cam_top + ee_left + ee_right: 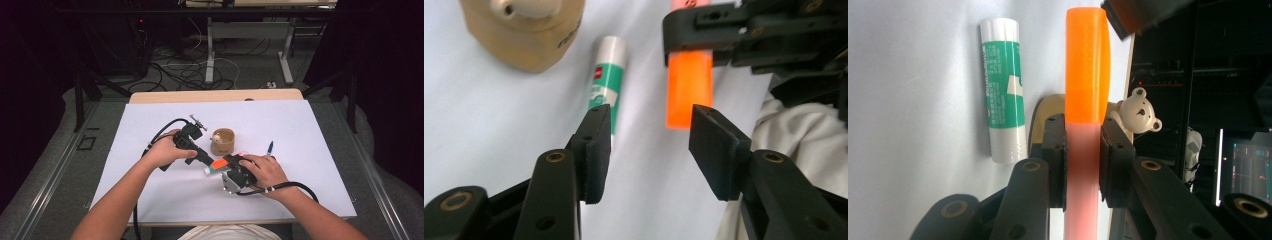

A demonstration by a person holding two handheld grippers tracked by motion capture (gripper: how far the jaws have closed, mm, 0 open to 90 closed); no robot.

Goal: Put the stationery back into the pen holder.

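White rectangular table top [150, 190]: carries every item; a tan wooden strip runs along its far edge.

Left gripper [206, 161], black, two-jawed: near the table's middle, jaws apart with nothing between the pads, which sit just short of the orange cap's tip. No earlier picture to compare.

Right gripper [235, 161], black with a grey plate: toward the near edge, right of centre, jaws clamped on the pink barrel.

Round tan wooden cup [222, 141]: central, toward the far edge, with a small white bear figure [1139, 113] at its rim; dark lettering on its side is unreadable.

Orange-capped, translucent pink-barrelled marker pen [1087, 90]: held level above the table, cap pointing at the left gripper; no legible marking.

White glue stick with green label [1003, 97]: lying flat beside the marker; the label has a red logo and fine print too small to read.

Small blue pen [270, 147]: toward the right edge.
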